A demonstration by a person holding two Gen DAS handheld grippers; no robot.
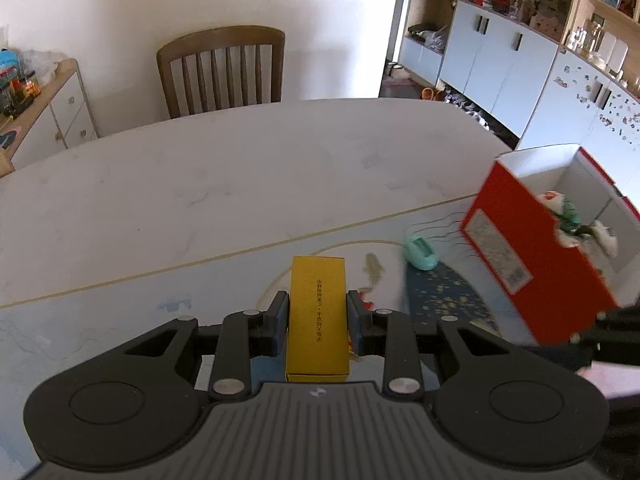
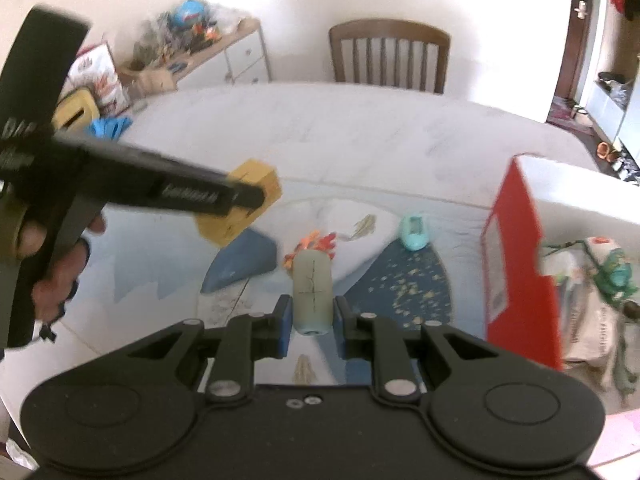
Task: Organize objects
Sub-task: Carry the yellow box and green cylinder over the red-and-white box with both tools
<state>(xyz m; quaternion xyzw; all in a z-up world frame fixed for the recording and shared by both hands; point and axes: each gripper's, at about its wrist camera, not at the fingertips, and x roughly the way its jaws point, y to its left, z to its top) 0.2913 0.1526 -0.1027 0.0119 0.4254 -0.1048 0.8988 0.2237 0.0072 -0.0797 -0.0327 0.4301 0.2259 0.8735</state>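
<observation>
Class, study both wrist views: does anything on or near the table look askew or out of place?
The red box at the table's right side looks steeply tilted rather than flat, its open top showing items inside. A small teal object lies loose on the mat beside it.

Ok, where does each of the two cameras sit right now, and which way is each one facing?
Left wrist: rides on the left gripper, looking forward across the table toward a wooden chair at the wall; its fingers clamp a yellow box, and the right gripper's dark tip shows at the right edge.
Right wrist: rides on the right gripper, facing the same chair; a pale cylinder sits between its fingers, whether gripped is unclear, and the left gripper and the hand holding it show at left.
Shared: yellow box, red box, small teal object, table, chair.
</observation>
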